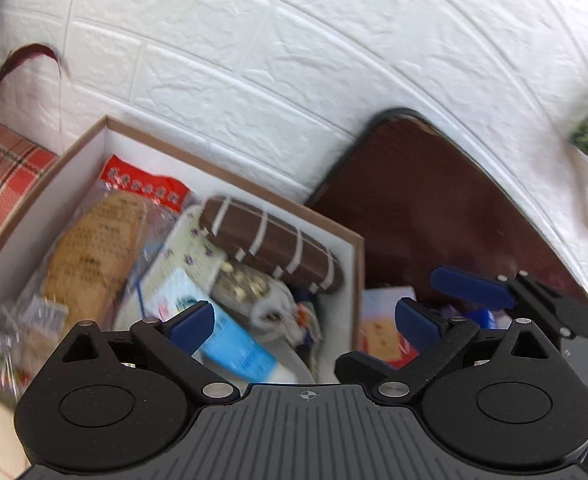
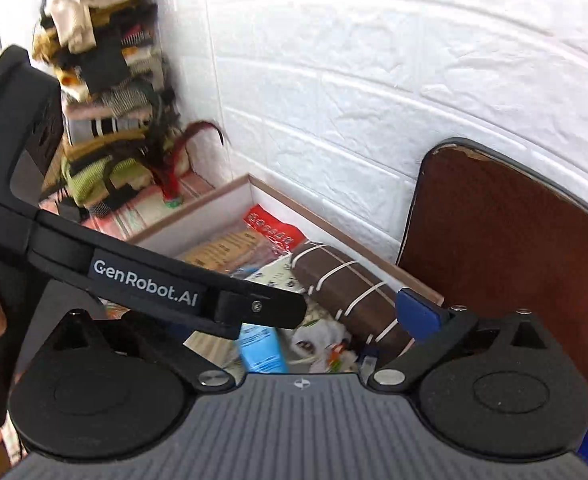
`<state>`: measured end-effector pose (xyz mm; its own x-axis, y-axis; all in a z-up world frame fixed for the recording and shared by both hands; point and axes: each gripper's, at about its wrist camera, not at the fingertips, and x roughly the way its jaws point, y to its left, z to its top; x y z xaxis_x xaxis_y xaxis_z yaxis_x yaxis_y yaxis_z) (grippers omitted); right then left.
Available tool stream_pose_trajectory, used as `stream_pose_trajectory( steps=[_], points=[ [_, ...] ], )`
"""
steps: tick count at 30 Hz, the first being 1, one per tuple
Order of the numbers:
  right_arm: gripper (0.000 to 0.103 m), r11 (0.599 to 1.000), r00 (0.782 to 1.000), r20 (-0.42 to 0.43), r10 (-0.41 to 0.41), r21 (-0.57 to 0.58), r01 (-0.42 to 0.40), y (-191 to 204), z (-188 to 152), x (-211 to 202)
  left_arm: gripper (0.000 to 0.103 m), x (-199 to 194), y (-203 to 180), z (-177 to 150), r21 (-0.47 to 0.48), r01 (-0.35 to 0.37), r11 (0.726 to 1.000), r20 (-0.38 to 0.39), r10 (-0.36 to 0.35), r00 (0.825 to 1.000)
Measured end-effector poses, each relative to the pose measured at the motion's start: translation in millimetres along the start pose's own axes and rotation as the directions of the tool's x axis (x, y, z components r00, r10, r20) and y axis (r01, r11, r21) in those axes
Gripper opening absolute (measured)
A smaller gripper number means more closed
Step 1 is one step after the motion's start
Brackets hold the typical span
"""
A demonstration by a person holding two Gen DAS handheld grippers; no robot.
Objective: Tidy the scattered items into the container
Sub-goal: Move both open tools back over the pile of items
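A white brick-patterned wall (image 1: 334, 60) fills the background of both views. Against it leans a dark brown board (image 1: 434, 208) with rounded corners, just to the right of the box. On the left, in the right wrist view, a tall stack of folded clothes (image 2: 101, 80) rises beside the wall, with a red feather (image 2: 181, 152) in front of it and a red checked cloth (image 1: 1, 196) under them.

The box (image 1: 229, 176), brown outside and white inside, stands open against the wall and is nearly full. Inside it a brown roll with white bands (image 1: 269, 244) lies along the far right wall, tilted over the other things. A large tan packet in clear wrap (image 1: 89, 256) lies on the left, with a red packet (image 1: 141, 188) behind it. A pale patterned packet (image 1: 189, 256), a blue and white packet (image 1: 233, 344) and a crumpled white wrapper (image 1: 277, 312) sit in the middle, too blurred to read. Outside the box, just right of its wall, lies a red and cream packet (image 1: 386, 332).

The left gripper (image 1: 306, 320) hovers over the near right part of the box, its blue-tipped jaws spread wide and holding nothing. The right gripper (image 2: 306, 312) sits just beside it, over the same corner; its jaws are also spread apart, one finger hidden behind the other tool's body, with nothing seen between them.
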<state>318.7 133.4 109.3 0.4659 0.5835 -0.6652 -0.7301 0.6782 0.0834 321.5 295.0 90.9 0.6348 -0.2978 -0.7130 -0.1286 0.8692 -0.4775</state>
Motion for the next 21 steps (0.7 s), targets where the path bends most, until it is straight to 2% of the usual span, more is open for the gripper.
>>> stream_pose_trajectory(
  steps=[9, 21],
  points=[
    [0.101, 0.996, 0.999, 0.036, -0.026, 0.090, 0.022, 14, -55, -60, 0.102, -28, -31, -66, 0.017, 0.023, 1.000, -0.012, -0.023, 1.000],
    [0.101, 0.976, 0.997, -0.030, -0.074, 0.205, 0.078, -8, -153, -126, 0.102, -17, -90, -163, 0.024, 0.056, 0.998, -0.110, -0.054, 0.993]
  ],
)
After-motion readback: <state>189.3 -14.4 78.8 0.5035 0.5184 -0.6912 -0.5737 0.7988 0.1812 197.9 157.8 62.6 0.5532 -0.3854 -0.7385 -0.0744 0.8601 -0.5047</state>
